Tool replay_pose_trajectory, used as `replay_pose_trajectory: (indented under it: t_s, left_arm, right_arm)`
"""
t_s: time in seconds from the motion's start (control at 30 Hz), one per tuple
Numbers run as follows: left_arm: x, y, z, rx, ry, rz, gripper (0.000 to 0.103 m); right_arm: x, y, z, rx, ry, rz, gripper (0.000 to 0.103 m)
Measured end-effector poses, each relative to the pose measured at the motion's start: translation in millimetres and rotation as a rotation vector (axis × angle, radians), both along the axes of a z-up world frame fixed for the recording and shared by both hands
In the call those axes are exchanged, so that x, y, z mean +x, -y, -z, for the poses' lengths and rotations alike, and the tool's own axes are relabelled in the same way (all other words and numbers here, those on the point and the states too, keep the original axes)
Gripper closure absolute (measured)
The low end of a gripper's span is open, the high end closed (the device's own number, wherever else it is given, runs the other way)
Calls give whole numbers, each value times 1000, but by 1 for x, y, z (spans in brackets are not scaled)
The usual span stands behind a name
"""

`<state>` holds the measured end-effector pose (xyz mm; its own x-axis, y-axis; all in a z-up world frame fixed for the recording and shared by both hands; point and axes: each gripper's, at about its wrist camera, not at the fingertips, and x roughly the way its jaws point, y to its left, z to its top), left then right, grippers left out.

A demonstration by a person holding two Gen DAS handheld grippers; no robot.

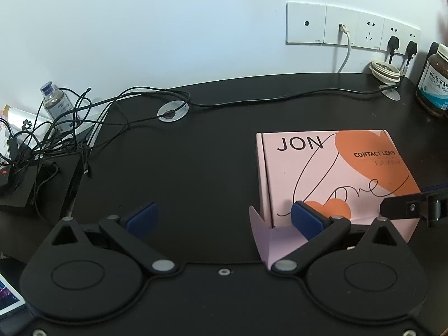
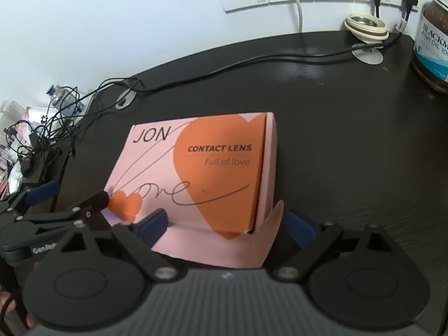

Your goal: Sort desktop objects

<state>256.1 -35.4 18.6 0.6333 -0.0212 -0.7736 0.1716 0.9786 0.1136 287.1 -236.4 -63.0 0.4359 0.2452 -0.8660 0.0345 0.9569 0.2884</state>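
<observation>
Both hand-held grippers, left [image 1: 224,221] and right [image 2: 228,225], stand jaws apart and unclamped around the pink contact lens box [image 2: 201,168] at tabletop [image 1: 196,168] centre, flanking its 6 o'clock flaps, probably to close it.

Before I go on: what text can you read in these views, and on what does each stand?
"JON", "CONTACT LENS", "Full of love" and a handwritten "love": lid of the pink box.
"BLACKM..." and "FISH OIL", both cut off at the frame edge: label of the brown supplement jar.
"GenRob...", partly hidden: black body of the left gripper.
Small bottle among the cables: label too blurred to read.
Marks on the wall sockets: too small.
</observation>
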Motion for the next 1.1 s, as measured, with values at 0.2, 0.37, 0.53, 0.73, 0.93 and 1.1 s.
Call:
replay_pose_trajectory:
  t_s: [0.2, 0.37, 0.53, 0.73, 0.93, 1.1]
  left_arm:
    - [0, 3, 2, 12, 1, -3, 0]
    - [-2, 8, 4, 29, 14, 2, 0]
    - [-1, 9, 6, 21, 12, -9, 0]
    - [-2, 9, 8, 19, 13, -11, 0]
    - [-3, 8, 11, 12, 19, -20, 0]
    - [-5, 7, 14, 0, 14, -30, 0]
  right_arm:
    - [1, 0, 1, -22, 10, -19, 9]
    - [2, 1, 3, -47, 27, -20, 8]
    - [3, 3, 4, -44, 30, -13, 8]
    - [2, 4, 6, -43, 42, -13, 7]
    - [1, 3, 9, -64, 60, -25, 4]
    - [1, 2, 12, -80, 77, -47, 2]
